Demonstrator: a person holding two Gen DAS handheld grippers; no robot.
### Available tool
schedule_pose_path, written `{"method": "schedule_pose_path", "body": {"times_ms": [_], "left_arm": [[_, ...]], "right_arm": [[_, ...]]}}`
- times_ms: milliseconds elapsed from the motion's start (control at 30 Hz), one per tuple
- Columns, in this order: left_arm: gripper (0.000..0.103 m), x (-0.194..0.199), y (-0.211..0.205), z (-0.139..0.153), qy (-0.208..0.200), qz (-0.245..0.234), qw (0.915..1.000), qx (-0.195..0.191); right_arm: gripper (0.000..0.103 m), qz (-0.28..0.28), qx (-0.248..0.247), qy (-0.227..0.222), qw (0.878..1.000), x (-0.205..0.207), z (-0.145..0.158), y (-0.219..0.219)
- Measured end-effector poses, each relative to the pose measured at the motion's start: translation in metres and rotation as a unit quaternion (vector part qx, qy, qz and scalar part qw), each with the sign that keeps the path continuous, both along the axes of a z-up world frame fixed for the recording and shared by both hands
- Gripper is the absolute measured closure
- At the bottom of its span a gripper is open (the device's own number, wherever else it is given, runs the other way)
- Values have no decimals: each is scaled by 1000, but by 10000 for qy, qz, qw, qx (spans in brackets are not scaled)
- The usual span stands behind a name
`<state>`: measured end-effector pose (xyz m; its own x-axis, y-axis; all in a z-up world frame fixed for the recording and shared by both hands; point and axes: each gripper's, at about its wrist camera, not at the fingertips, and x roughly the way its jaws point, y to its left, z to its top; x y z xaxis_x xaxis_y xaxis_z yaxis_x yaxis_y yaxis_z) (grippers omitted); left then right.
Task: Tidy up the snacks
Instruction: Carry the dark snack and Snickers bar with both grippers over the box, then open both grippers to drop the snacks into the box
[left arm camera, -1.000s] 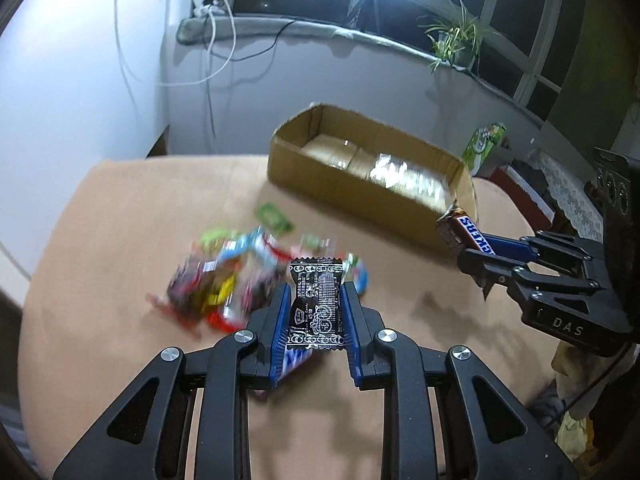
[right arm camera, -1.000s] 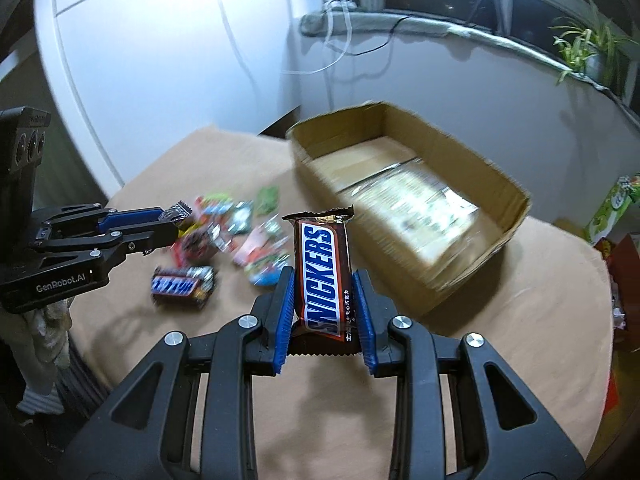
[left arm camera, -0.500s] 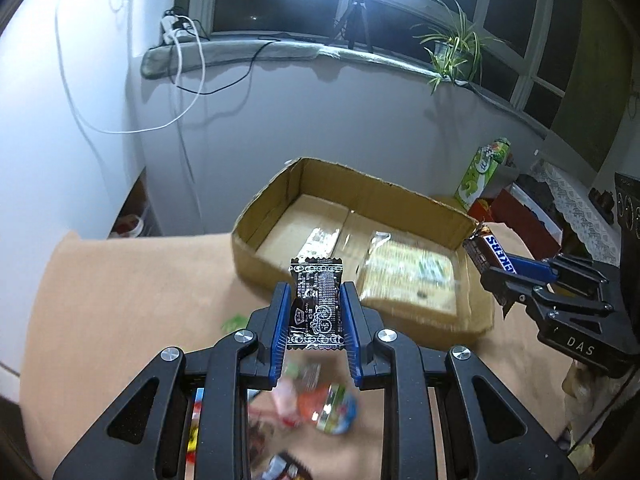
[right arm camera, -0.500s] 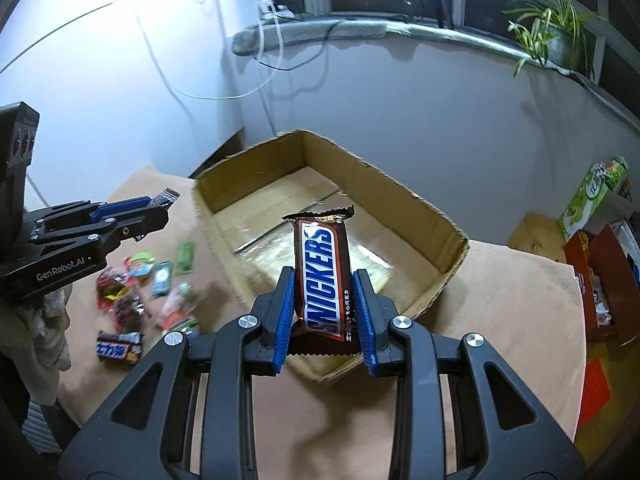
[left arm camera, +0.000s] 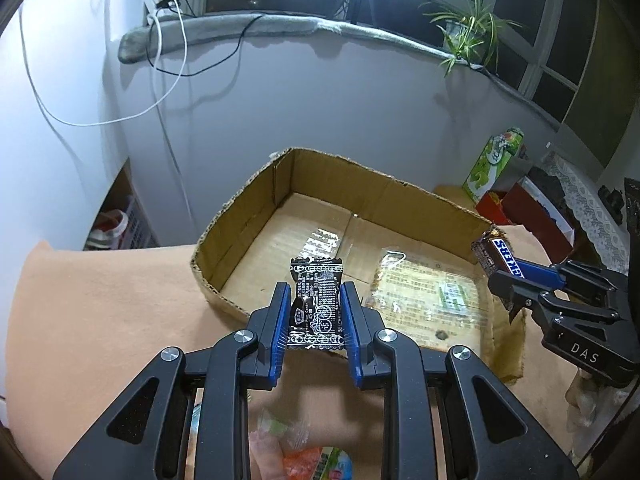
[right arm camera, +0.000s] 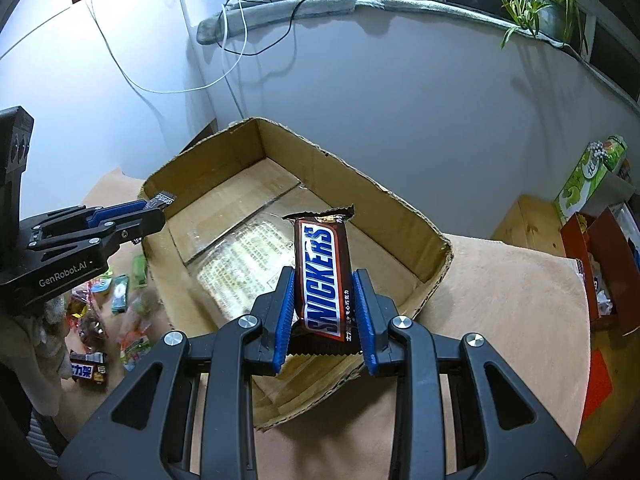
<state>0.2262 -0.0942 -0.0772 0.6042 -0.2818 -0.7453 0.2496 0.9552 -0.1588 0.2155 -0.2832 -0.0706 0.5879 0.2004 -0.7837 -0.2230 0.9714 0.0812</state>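
Left gripper [left arm camera: 316,314] clamps black candy packet [left arm camera: 317,300], upright, above near rim of cardboard box [left arm camera: 256,216]. Right gripper [right arm camera: 325,304] clamps Snickers bar [right arm camera: 325,268], long axis along fingers, over box's near-right corner. Box floor lies ahead-below both; neither clearly nearer.

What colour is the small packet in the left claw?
Black with white or silver print; the candy packet shows best in the left wrist view.

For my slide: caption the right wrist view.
Right gripper holds a Snickers bar above the cardboard box.
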Motion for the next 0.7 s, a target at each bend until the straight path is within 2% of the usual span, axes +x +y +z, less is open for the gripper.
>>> {"method": "schedule_pose_path", "body": {"times_ms": [300,333,367,400,467,700], "left_arm": [[78,4,-7,1,-8,-54,10000,8],[78,4,-8,1,-7,-60,10000,11],[71,4,-8,2,3,-56,10000,14],[59,4,-9,2,8,-56,10000,8],[51,3,-9,3,-39,-36,10000,1],[51,-2,-6,11,-107,-3,9999,-59]], "right_arm": [[72,46,-61,-3,10000,2,-2,3],[67,40,-70,-15,10000,2,-1,3],[52,27,-73,-36,10000,1,-1,3],[42,7,-87,-90,9999,0,1,2],[41,14,-92,-160,9998,-3,4,2],[41,60,-110,-247,9996,-13,12,3]]}}
